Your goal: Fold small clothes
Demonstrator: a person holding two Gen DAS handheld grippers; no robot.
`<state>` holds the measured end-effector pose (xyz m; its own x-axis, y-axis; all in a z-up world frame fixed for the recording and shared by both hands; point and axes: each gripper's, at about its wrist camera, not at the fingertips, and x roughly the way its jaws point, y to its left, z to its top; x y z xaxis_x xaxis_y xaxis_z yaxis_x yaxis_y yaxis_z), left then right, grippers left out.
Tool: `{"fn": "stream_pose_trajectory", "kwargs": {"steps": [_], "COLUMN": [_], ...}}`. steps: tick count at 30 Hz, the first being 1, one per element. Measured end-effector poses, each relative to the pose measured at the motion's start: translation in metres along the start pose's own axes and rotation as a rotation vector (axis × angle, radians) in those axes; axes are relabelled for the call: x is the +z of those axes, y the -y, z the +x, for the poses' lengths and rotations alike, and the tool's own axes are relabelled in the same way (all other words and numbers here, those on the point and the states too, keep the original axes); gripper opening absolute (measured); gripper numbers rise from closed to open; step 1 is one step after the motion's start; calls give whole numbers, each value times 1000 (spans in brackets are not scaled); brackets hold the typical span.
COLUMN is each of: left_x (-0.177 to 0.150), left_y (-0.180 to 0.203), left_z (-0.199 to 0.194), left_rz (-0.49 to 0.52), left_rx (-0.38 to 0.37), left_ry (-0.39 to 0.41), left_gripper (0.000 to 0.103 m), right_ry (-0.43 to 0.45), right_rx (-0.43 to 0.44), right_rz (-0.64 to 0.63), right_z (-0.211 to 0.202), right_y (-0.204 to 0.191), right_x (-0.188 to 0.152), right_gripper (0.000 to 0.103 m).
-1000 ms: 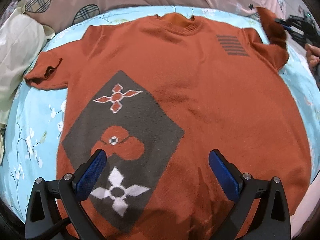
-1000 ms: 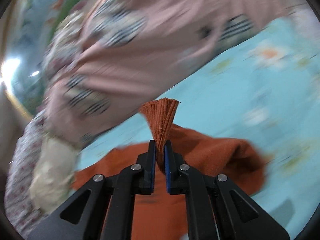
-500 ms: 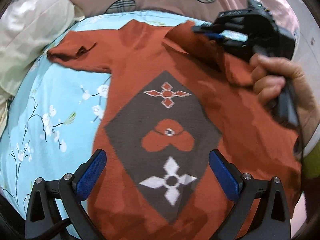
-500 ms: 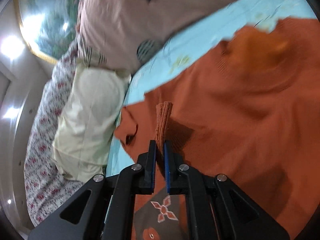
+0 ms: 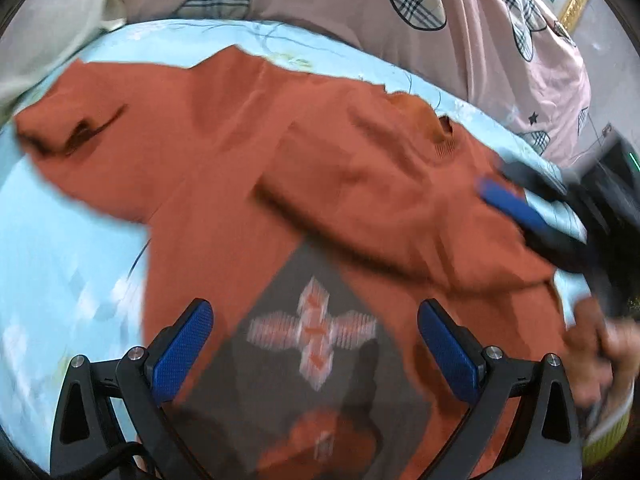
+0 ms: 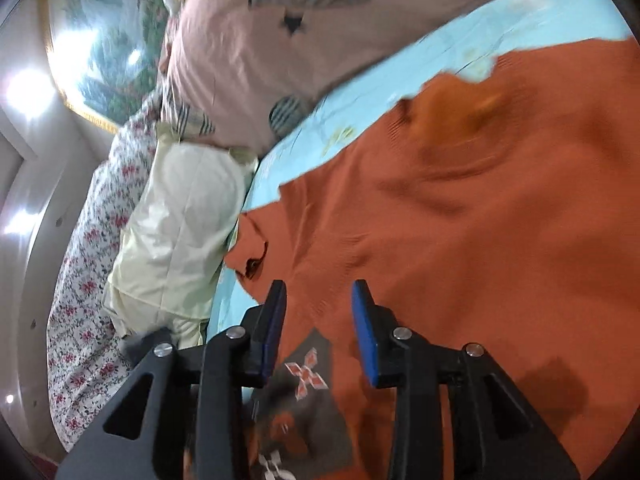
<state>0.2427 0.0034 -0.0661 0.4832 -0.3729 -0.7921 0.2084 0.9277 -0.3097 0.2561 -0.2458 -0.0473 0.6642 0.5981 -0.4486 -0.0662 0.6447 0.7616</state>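
Orange sweater (image 5: 224, 168) lies under both tongs: left tongs (image 5: 314, 344) spread, right tongs (image 6: 319, 322) opening, seemingly empty

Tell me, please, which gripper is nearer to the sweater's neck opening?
Right. The right gripper, jaws opening and empty, sits just beside the neck opening; the left gripper hovers over the grey diamond pattern, farther away.

Rust-orange knit sweater (image 5: 224, 152), short-sleeved, spread on light-blue floral sheet (image 5: 60, 248); one sleeve side folded across chest, overlapping top of dark-grey diamond panel (image 5: 304, 364) with cross motifs.
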Motion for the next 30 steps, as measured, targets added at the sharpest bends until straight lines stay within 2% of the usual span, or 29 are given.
{"fn": "stream_pose_trajectory", "kwargs": {"steps": [6, 7, 8, 9, 10, 11, 13, 14, 17, 20, 23, 25, 28, 30], "left_x": [64, 72, 77, 81, 83, 83, 80, 76, 73, 76, 78, 74, 66, 64], "left_y": [-11, -13, -12, -9, -5, 0, 8, 12, 2, -14, -20, -27, -25, -23], "left_z": [60, 66, 68, 70, 72, 72, 63, 47, 24, 34, 35, 32, 37, 43], "left_rz": [-40, -37, -26, -9, 11, 43, 83, 118, 116, 86, 48, 9, 13, 18], "left_rx": [-60, -78, -90, -91, -95, -114, -78, -5, 37, 83, 81, 61, 60, 58], "left_ry": [-44, -32, -22, -21, -22, -28, 0, 81, 170, 125, 143, 160, 128, 109], "left_gripper": [100, 92, 76, 66, 39, 3, 5, 5, 5, 5, 6, 8, 12, 16], "right_ry": [124, 143, 168, 185, 199, 212, 226, 237, 238, 214, 165, 114, 45, 22], "right_rx": [-99, -115, -138, -151, -162, -173, -216, -247, -379, -490, -564, -582, -606, -611], "right_rz": [65, 76, 87, 93, 99, 104, 105, 102, 63, 22, -3, -3, -15, -30], "right_z": [-77, -87, -99, -106, -113, -119, -132, -137, -149, -143, -124, -108, -79, -66], "right_y": [25, 29, 35, 38, 42, 45, 53, 56, 64, 73, 87, 98, 112, 120], "right_x": [-21, -23, -25, -26, -26, -25, -21, -19, -8, 13, 36, 46, 56, 56], "right_gripper": [36, 36, 36, 36, 36, 36, 36, 36, 36, 36, 37, 42, 49, 49]}}
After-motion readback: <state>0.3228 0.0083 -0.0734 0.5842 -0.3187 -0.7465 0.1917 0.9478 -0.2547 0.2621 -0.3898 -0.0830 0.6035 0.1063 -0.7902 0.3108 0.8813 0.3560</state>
